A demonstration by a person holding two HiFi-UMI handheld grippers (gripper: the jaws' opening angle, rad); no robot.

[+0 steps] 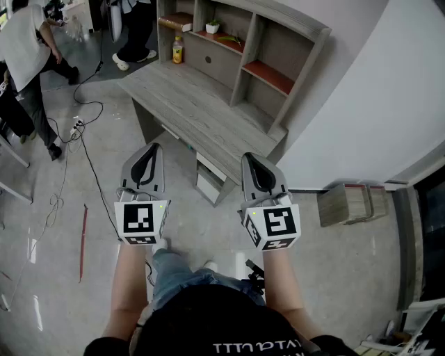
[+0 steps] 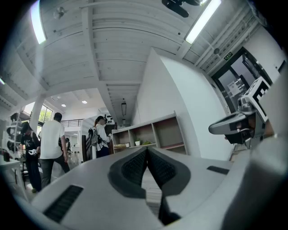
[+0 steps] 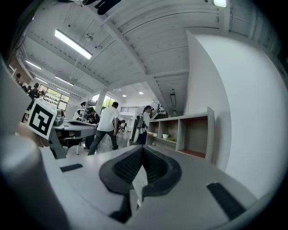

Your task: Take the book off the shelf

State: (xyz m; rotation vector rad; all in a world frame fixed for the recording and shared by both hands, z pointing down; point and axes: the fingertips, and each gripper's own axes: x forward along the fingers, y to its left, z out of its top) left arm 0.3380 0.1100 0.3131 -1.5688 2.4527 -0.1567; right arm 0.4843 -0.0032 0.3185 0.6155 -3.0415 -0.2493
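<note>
Head view: we find left gripper (image 1: 147, 156) and right gripper (image 1: 254, 165) closed, empty; unopened, they could shove the book (image 1: 175, 21) off the shelf's (image 1: 247, 54) left end.

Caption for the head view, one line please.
Left gripper and right gripper, both shut and empty, held short of the desk; book on the shelf.

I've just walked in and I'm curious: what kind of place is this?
Probably an open-plan office or lab. A grey desk with a shelf unit stands by a white wall, a corded power strip lies on the polished floor, and other people stand nearby.
</note>
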